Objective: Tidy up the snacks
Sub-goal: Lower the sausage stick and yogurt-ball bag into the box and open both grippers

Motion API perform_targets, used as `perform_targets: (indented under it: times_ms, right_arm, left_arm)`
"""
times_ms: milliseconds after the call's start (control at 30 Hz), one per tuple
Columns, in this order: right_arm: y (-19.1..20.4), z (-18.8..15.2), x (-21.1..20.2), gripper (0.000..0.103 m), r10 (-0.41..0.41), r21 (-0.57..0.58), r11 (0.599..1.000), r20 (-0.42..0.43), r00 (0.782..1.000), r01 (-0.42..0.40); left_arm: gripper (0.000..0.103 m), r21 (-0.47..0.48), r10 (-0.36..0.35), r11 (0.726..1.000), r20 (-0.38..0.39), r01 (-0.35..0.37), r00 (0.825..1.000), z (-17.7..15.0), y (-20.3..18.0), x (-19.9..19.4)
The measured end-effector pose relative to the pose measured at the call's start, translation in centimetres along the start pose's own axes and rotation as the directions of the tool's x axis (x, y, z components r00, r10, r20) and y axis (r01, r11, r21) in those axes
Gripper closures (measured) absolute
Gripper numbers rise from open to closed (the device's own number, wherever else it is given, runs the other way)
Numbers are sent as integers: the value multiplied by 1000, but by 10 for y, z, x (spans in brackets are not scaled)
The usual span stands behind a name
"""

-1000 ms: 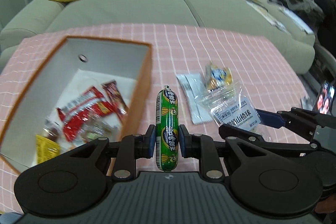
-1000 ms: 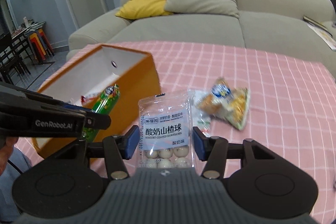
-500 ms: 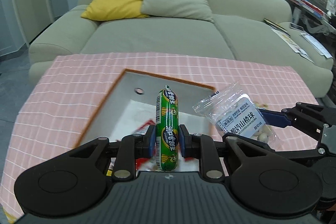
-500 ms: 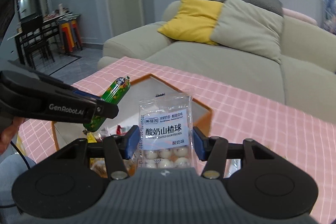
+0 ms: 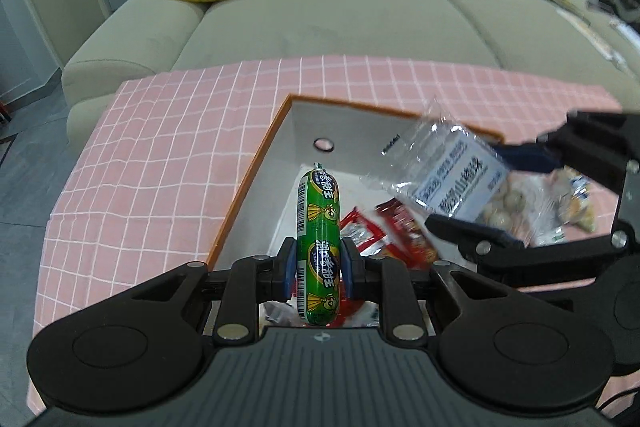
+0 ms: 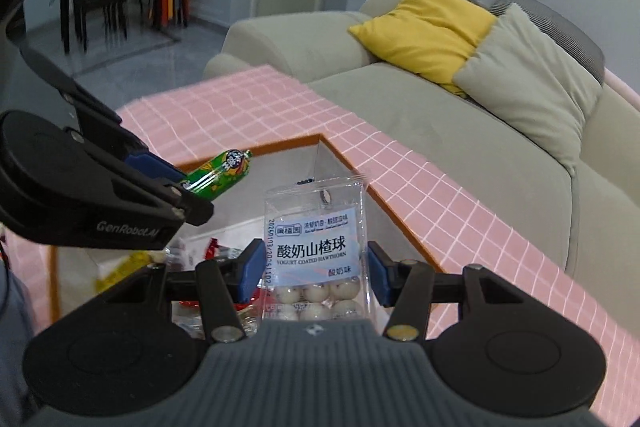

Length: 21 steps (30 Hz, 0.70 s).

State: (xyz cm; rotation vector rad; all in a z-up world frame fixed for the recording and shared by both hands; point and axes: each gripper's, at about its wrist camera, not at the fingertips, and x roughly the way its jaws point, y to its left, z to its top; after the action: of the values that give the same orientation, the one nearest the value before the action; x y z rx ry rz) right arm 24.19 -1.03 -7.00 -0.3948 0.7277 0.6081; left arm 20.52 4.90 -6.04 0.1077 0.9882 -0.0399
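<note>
My left gripper (image 5: 318,263) is shut on a green sausage stick (image 5: 318,227), held upright over the orange-rimmed white box (image 5: 256,171). My right gripper (image 6: 314,273) is shut on a clear bag of yogurt-coated hawthorn balls (image 6: 316,247), also above the box (image 6: 352,167). The bag also shows in the left wrist view (image 5: 452,179), and the sausage in the right wrist view (image 6: 218,175). Red snack packets (image 5: 400,231) lie inside the box.
The box sits on a pink checked tablecloth (image 5: 160,155). A yellowish snack bag (image 5: 580,203) lies on the cloth right of the box. A green-grey sofa (image 5: 320,19) with yellow and grey cushions stands behind the table.
Both grippers have moved left from the table's loose snacks to above the box, each still holding its snack. The hawthorn bag now hangs over the box's right side.
</note>
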Motion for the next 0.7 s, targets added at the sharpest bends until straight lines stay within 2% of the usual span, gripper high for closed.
perform_targets:
  times_ms: [200,700]
  right_arm:
    - [2,5,39,52,-7,-112,994,-52,999,1]
    - [-10,-8,97,51,-33,-158,987,-170,985,6]
  left_arm:
    - [78,2,-5,1000,-49,5,999,3,2,28]
    - [78,14,-3,1000,-155,5,988,5,-3,80]
